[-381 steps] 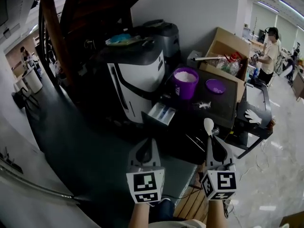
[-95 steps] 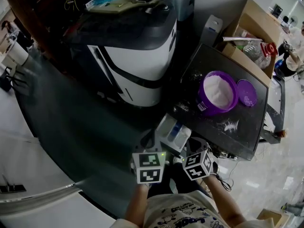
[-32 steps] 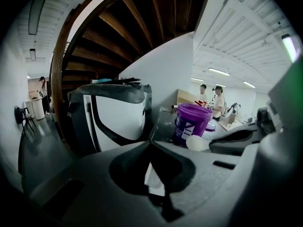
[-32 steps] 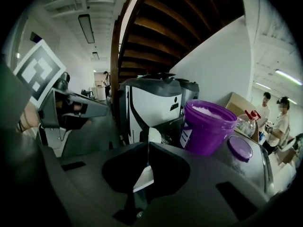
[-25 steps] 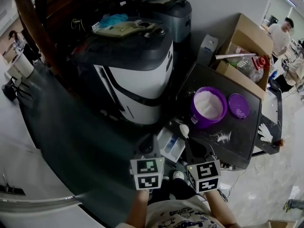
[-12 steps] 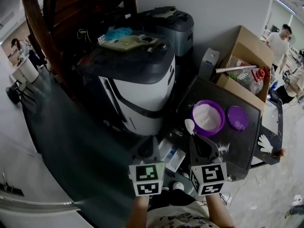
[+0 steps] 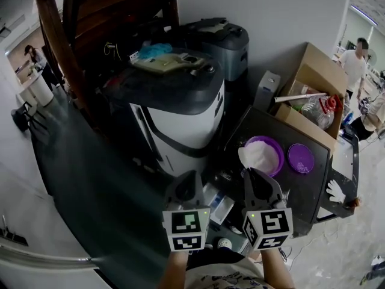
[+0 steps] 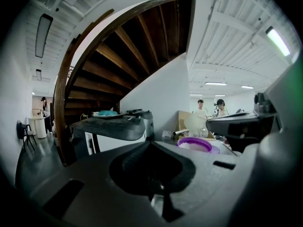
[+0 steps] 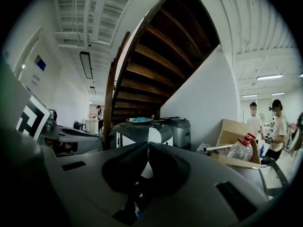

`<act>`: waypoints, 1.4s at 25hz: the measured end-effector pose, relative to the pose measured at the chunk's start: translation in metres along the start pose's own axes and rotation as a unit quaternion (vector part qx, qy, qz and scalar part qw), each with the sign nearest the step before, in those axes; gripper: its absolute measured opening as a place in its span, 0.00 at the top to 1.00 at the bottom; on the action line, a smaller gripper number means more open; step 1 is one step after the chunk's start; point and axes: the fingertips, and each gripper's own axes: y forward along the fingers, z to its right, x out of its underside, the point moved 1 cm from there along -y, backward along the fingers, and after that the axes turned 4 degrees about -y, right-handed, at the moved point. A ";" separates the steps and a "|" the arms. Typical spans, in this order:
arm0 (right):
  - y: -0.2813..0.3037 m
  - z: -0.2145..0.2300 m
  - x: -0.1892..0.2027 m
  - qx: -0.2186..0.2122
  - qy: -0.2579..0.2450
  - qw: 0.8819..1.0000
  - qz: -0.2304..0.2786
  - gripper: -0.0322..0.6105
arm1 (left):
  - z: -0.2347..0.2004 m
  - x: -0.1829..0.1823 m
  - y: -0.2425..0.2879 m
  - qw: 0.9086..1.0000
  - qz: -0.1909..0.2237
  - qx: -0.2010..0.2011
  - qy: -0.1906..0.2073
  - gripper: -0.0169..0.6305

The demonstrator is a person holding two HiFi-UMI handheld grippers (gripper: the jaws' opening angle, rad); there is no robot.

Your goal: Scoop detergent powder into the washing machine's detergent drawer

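Washing machine (image 7: pixel 180 119) sits at 11 o'clock from my two grippers. The dark tabletop (image 7: pixel 307 188) stands against it at 2 o'clock, so I judge tub and machine are both within one short swing. On that tabletop the purple tub (image 7: pixel 278 148) stands uncovered with white powder (image 7: pixel 263 156) showing, and its lid (image 7: pixel 301 158) lies just beside it at 3 o'clock. The detergent drawer (image 7: pixel 218 202) is pulled out low between the grippers, at 7 o'clock from the tub, ready to receive. My right gripper (image 7: pixel 252 176) has its jaws pinched on the handle of the white spoon (image 7: pixel 244 156). The spoon's bowl pokes out at 12 o'clock over the tub's near rim, and I judge it is placed to dip. My left gripper (image 7: pixel 189 179) hangs just beside the drawer, jaws pressed together on nothing.
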 end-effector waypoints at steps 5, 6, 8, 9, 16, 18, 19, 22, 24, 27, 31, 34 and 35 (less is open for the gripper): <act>-0.001 0.005 -0.008 0.002 0.005 1.000 0.011 0.92 | 0.002 -0.008 0.000 1.000 0.009 -0.004 0.004 0.97; -0.001 0.006 -0.009 0.002 0.005 1.000 0.013 0.92 | 0.002 -0.009 0.000 1.000 0.010 -0.004 0.004 0.97; -0.002 0.007 -0.012 0.003 0.007 1.000 0.017 0.92 | 0.003 -0.011 -0.001 1.000 0.012 -0.005 0.006 0.97; -0.002 0.008 -0.013 0.003 0.009 1.000 0.019 0.92 | 0.003 -0.012 -0.001 1.000 0.013 -0.005 0.006 0.97; -0.003 0.012 -0.018 0.005 0.013 1.000 0.027 0.92 | 0.004 -0.017 -0.004 1.000 0.020 -0.008 0.009 0.97; -0.003 0.012 -0.019 0.005 0.013 1.000 0.028 0.92 | 0.004 -0.018 -0.004 1.000 0.020 -0.008 0.009 0.97; -0.003 0.012 -0.018 0.005 0.014 0.999 0.028 0.92 | 0.004 -0.018 -0.004 1.000 0.020 -0.007 0.009 0.97; -0.001 0.012 -0.018 0.004 0.015 0.999 0.028 0.92 | 0.003 -0.016 -0.004 1.000 0.020 -0.008 0.009 0.97; -0.001 0.012 -0.017 0.004 0.015 0.999 0.028 0.92 | 0.002 -0.017 -0.004 1.000 0.020 -0.010 0.009 0.97; -0.002 0.015 -0.017 0.006 0.017 0.999 0.028 0.92 | 0.004 -0.018 -0.005 1.000 0.020 -0.011 0.009 0.97; -0.003 0.016 -0.016 0.007 0.020 0.999 0.028 0.92 | 0.005 -0.017 -0.005 1.000 0.021 -0.012 0.009 0.97; -0.002 0.018 -0.014 0.008 0.023 0.999 0.026 0.92 | 0.005 -0.016 -0.005 1.000 0.020 -0.011 0.009 0.97; -0.002 0.018 -0.013 0.008 0.023 0.999 0.025 0.92 | 0.005 -0.016 -0.005 1.000 0.019 -0.012 0.009 0.97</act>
